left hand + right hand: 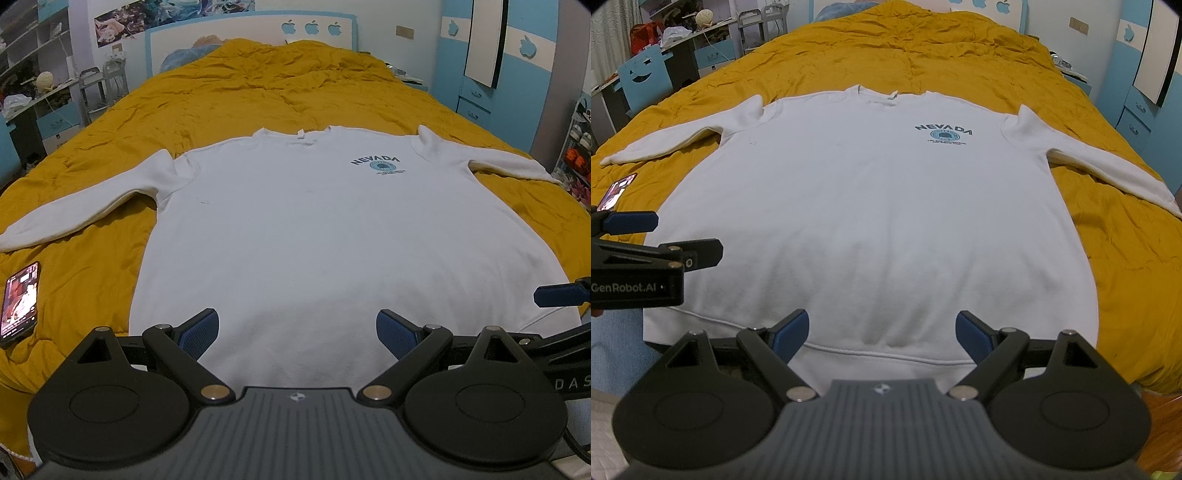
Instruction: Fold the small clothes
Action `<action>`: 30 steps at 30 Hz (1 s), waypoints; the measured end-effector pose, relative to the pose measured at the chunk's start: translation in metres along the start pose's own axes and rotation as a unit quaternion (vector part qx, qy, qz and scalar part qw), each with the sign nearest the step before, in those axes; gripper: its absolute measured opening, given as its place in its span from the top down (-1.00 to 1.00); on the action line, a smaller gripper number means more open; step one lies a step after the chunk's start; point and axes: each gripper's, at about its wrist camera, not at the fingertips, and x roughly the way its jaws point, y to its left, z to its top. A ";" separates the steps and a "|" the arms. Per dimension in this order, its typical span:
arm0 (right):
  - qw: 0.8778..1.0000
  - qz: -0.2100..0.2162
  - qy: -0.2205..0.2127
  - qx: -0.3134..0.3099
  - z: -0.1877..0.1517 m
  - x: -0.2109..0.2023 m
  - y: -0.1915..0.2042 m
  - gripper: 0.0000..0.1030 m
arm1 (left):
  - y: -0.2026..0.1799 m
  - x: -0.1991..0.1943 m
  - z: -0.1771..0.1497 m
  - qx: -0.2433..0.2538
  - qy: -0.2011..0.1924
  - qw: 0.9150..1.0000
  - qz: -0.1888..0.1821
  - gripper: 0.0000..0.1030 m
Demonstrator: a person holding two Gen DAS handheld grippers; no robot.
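While both tongs [297,334] [881,336] gape empty, the sweatshirt [314,229] lies collar away, sleeves sideways.

left wrist: near hem, facing headboard | right wrist: same | shared: sweatshirt [295,229]

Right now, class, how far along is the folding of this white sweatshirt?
Done: the white sweatshirt lies flat, face up, sleeves spread on the yellow bedspread. In hand: nothing; the left hand-held gripper and right hand-held gripper hover open near the hem. Left: every fold.
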 end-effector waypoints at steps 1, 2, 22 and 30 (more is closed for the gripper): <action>1.000 0.000 0.000 0.000 0.000 0.000 0.000 -0.60 | 0.000 0.001 0.001 0.001 0.000 1.000 0.000 -1.00; 1.000 -0.001 0.000 -0.001 0.000 0.000 0.000 -0.60 | 0.001 0.001 0.002 0.001 0.000 1.000 0.002 -1.00; 0.995 0.046 -0.090 -0.011 0.075 0.025 -0.028 -0.60 | 0.104 0.034 0.067 -0.135 -0.019 0.990 0.024 -1.00; 0.991 0.074 -0.107 0.000 0.143 0.054 -0.036 -0.60 | 0.219 0.038 0.085 -0.261 -0.048 0.961 0.073 -1.00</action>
